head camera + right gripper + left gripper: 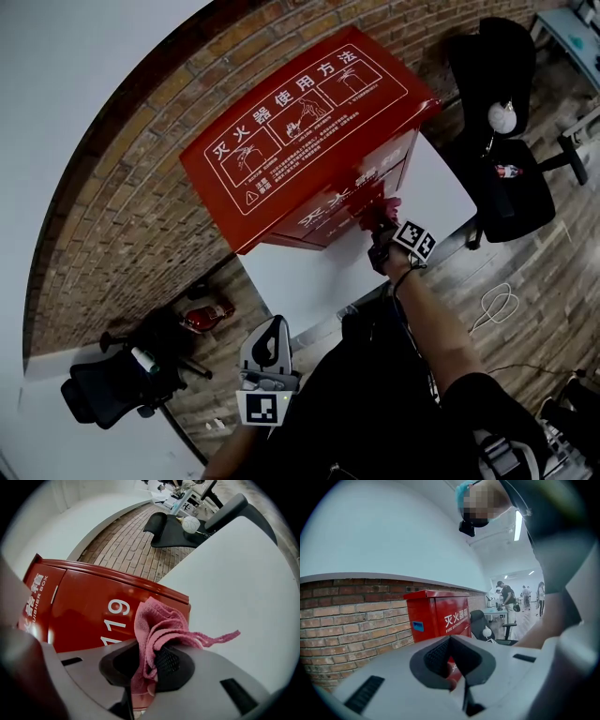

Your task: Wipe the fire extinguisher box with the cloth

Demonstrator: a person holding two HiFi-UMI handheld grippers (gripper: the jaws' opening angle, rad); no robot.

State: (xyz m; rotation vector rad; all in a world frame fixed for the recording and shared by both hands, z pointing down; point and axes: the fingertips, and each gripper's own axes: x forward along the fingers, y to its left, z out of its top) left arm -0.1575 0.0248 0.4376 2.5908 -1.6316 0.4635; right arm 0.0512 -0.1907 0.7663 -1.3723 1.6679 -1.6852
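R tongs (152,660) pinch pink cloth (159,630) at red box (89,606) front; L tongs (451,641) shut, empty.

The right arm (433,319) reaches forward, its bare forearm stretched nearly straight. The right gripper (380,228) is at its end, with the right cube (413,240) turned upward just behind the jaws. Its 2 jaws are clamped on a pink cloth (157,630), which bunches up out of them and trails off to the gripper's right. The left gripper (268,339) hangs low and close to the body, well behind the right one. Its 2 jaws point forward and are closed on each other with nothing between them, and the left cube (261,409) faces up.
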